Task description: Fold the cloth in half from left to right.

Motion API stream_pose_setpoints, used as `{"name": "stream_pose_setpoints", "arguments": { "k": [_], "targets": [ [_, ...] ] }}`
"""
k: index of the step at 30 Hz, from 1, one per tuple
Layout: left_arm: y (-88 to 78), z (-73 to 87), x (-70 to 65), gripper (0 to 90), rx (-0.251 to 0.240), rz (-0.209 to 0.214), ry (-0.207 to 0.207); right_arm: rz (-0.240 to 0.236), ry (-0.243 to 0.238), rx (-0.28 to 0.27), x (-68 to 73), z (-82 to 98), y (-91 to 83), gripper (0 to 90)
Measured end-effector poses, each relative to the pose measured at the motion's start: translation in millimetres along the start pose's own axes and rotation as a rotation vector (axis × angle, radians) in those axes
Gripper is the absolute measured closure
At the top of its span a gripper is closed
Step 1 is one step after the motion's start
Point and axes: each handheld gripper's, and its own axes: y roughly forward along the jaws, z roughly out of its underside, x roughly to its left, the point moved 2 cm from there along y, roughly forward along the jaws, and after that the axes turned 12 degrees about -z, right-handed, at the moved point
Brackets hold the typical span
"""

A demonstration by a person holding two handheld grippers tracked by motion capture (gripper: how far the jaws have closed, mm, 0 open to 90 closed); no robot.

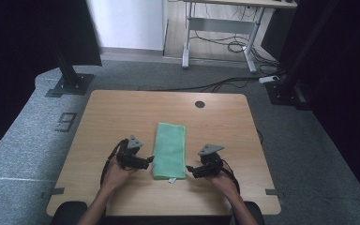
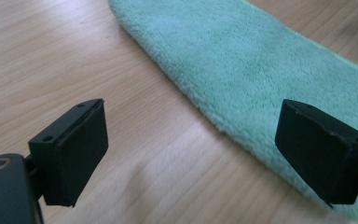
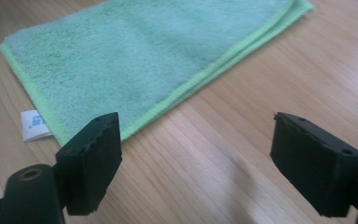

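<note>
A folded green towel (image 1: 169, 149) lies lengthwise in the middle of the wooden table (image 1: 122, 112). My left gripper (image 1: 149, 160) hovers at its near left edge, jaws wide open and empty, with the towel (image 2: 261, 74) running past the right jaw. My right gripper (image 1: 191, 169) hangs at the towel's near right corner, also open with nothing between the jaws. In the right gripper view the towel (image 3: 135, 60) shows its doubled hemmed edge and a small white label (image 3: 33, 124) at the corner.
A dark cable hole (image 1: 199, 104) sits near the table's far edge. Black stand bases (image 1: 70, 84) rest on the grey carpet beyond the table, with a desk frame (image 1: 220, 42) and cables behind.
</note>
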Motion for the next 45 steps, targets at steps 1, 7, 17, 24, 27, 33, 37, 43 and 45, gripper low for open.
{"name": "stream_pose_setpoints", "arguments": {
  "k": [1, 7, 17, 24, 27, 33, 37, 43, 45],
  "targets": [
    [-2.8, 1.7, 1.2, 9.2, -0.004, 0.006, -0.007, 0.007, -0.002, -0.003, -1.5, 0.3, -2.4, 14.9],
    [-16.3, 12.3, 5.8, 8.9, -0.001, 0.009, -0.013, 0.044, 0.019, -0.012, -10.0, 4.3, -16.5, 13.2],
    [-16.2, 37.0, 15.3, 5.6, 0.052, -0.003, 0.009, 0.102, 0.071, 0.000, -25.5, 20.2, -24.6, 6.8],
    [-3.4, 50.5, 11.5, 0.7, 0.119, -0.012, 0.054, 0.121, 0.097, 0.032, -33.9, 34.3, -19.8, 0.8],
    [-2.1, 51.3, 12.8, 0.0, 0.117, 0.000, 0.037, 0.130, 0.105, 0.036, -37.3, 39.0, -19.1, 0.0],
    [-0.8, 52.5, 14.7, 0.0, 0.117, 0.009, 0.017, 0.127, 0.111, 0.031, -39.8, 43.8, -16.3, 0.0],
    [-0.5, 52.3, 14.9, 0.0, 0.118, 0.009, 0.012, 0.113, 0.126, 0.020, -40.7, 44.7, -15.6, 0.0],
    [-0.1, 52.1, 14.9, 0.0, 0.117, 0.009, 0.011, 0.112, 0.122, 0.024, -40.3, 44.5, -15.1, 0.0],
    [0.1, 52.0, 14.8, 0.0, 0.117, 0.009, 0.011, 0.112, 0.123, 0.024, -40.2, 44.5, -15.1, 0.0]
  ]
}}
